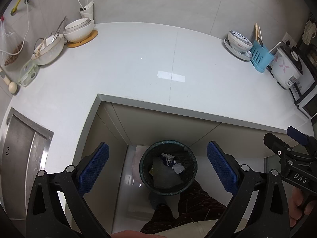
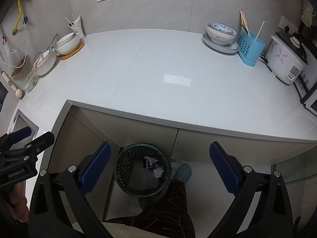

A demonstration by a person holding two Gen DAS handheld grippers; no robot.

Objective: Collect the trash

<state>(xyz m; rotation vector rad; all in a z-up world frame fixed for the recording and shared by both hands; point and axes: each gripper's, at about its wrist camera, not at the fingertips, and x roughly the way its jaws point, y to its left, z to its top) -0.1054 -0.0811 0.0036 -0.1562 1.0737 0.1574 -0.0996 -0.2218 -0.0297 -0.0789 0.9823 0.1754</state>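
A dark mesh trash bin [image 1: 168,167] stands on the floor below the counter edge, with crumpled wrappers [image 1: 172,161] inside it. It also shows in the right wrist view [image 2: 142,169], with the wrappers [image 2: 153,165] in it. My left gripper [image 1: 157,167] is open and empty, held high above the bin. My right gripper [image 2: 158,167] is open and empty, also above the bin. Each gripper shows at the edge of the other's view: the right one [image 1: 293,148], the left one [image 2: 21,144].
A white L-shaped counter [image 1: 138,65] holds bowls on a trivet [image 1: 79,29] and a colander [image 1: 48,48] at the left, a bowl on a plate [image 2: 220,34], a blue utensil holder [image 2: 250,46] and a rice cooker [image 2: 285,59] at the right. A steel sink [image 1: 21,150] is at far left. The person's leg [image 2: 168,204] stands beside the bin.
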